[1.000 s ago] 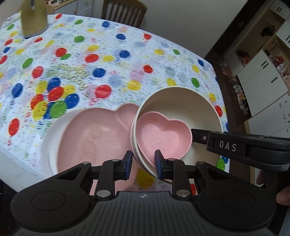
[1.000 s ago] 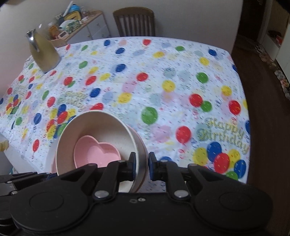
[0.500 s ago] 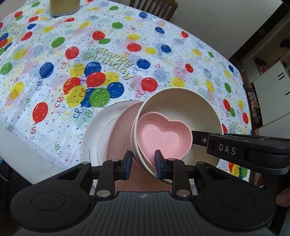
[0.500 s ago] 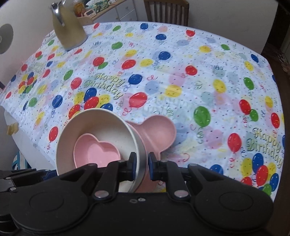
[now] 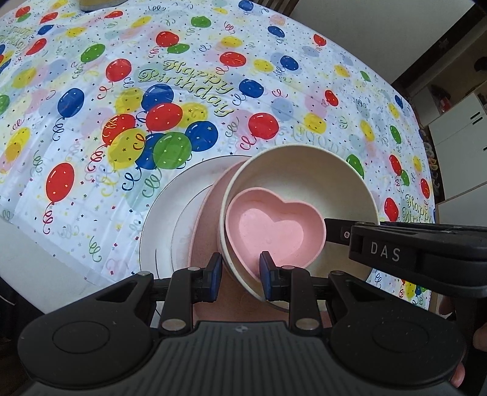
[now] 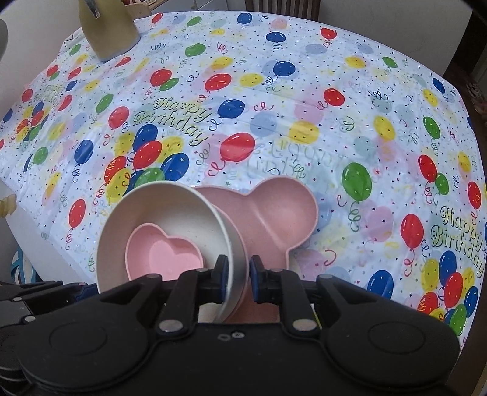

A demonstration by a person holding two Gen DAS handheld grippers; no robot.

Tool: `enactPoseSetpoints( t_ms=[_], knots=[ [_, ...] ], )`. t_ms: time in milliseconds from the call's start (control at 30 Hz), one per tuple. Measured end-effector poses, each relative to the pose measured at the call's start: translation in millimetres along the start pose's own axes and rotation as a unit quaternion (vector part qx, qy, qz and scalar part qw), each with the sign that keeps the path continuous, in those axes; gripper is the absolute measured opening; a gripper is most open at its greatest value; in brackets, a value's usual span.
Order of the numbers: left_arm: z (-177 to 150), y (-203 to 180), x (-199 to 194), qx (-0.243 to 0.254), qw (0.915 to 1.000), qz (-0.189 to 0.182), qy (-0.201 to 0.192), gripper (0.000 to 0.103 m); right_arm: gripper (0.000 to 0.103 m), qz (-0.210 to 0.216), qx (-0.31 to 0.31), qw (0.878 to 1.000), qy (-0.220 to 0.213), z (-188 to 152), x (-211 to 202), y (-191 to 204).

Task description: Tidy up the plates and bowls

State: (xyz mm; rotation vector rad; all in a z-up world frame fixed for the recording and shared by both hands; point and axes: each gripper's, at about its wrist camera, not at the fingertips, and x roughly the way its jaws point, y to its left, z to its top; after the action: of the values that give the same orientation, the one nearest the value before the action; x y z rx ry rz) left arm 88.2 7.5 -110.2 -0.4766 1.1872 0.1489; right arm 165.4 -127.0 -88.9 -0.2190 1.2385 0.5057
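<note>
A cream bowl (image 5: 307,170) with a pink heart-shaped bowl (image 5: 274,225) inside it is held tilted by both grippers above a pink bear-shaped plate (image 6: 274,207). My left gripper (image 5: 240,271) is shut on the cream bowl's near rim together with the heart bowl's wall. My right gripper (image 6: 239,278) is shut on the cream bowl's (image 6: 170,207) opposite rim. The pink plate (image 5: 210,219) lies on a white plate (image 5: 170,213) near the table's front edge. The heart bowl also shows in the right wrist view (image 6: 164,259).
The table wears a balloon "Happy Birthday" cloth (image 6: 274,106). A yellowish kettle (image 6: 105,27) stands at the far left corner. A wooden chair (image 6: 283,6) is behind the table. White cabinets (image 5: 459,121) stand to the right.
Both grippers have carried the cream bowl with the heart bowl further over the table. The white plate and pink plate under it now show more in both views.
</note>
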Motion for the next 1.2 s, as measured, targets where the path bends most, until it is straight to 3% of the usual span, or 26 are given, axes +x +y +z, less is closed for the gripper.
enactPoseSetpoints(
  t_ms=[533,833,1033,1100,1200],
  knots=[
    [5.3,5.5,6.2,0.011,0.9999,-0.013,0.001,0.025,0.02,-0.005,0.023,1.0,0.009,-0.3,7.5,-2.3],
    [1.5,5.7,-5.0,0.039,0.999,-0.012,-0.019,0.026,0.025,0.005,0.04,0.999,-0.024,-6.0,-12.4,-6.9],
    [-8.0,7.5,-26.3,0.05,0.9973,-0.003,-0.054,0.031,0.035,0.009,0.035,0.997,-0.064,-17.3,-38.9,-9.8],
    [-12.8,7.1,-33.0,0.054,0.9963,0.006,-0.066,0.042,0.037,0.017,0.034,0.997,-0.075,-21.5,-47.9,-11.8],
    [-21.2,6.8,-42.2,0.055,0.9947,0.018,-0.085,0.048,0.042,0.02,0.02,0.995,-0.094,-30.3,-61.9,-11.6]
  ],
)
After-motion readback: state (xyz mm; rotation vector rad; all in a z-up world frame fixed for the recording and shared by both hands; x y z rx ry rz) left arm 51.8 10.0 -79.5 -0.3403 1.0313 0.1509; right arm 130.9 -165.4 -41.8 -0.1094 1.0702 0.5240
